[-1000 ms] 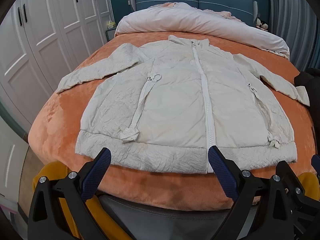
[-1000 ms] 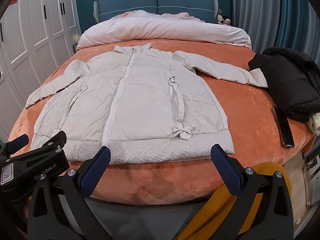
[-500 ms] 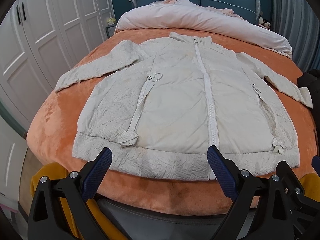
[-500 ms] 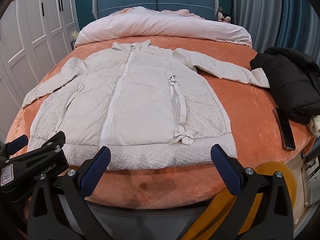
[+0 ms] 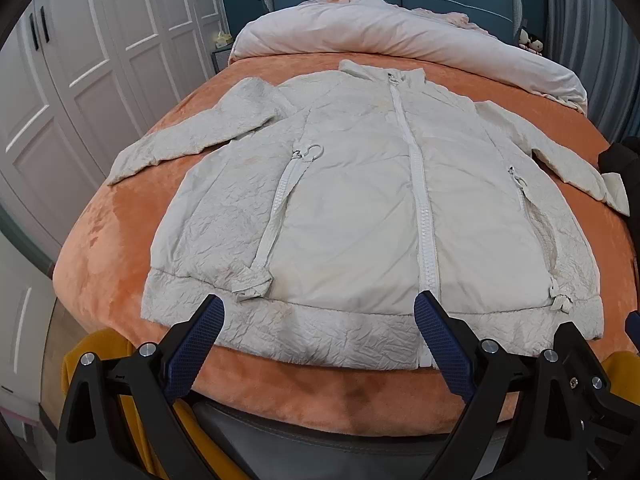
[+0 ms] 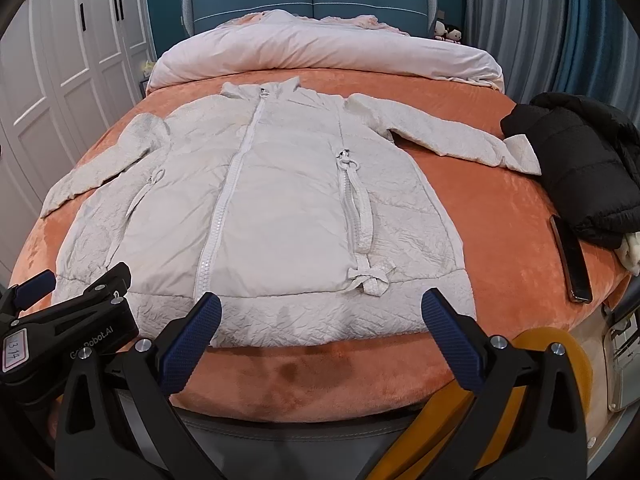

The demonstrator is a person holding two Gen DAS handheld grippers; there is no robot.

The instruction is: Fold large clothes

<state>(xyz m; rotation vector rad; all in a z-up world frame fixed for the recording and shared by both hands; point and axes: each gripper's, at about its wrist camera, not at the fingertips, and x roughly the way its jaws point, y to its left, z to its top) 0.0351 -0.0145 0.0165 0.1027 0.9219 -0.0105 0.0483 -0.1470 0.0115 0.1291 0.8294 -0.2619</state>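
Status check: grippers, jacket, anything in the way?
Both grippers open, empty. White jacket flat, zipped, sleeves spread. Black coat and phone beside right sleeve.

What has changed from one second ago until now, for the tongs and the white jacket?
Both tongs, left and right, moved forward toward the hem of the white jacket, which now looks nearer in both views. Nothing was gripped or released. The jacket stays flat and zipped, the tongs stay open, and the black jacket and phone are unmoved.

jacket (image 6: 280,208) flat on bed (image 6: 500,220), duvet (image 6: 328,52) behind, coat (image 6: 580,168) right
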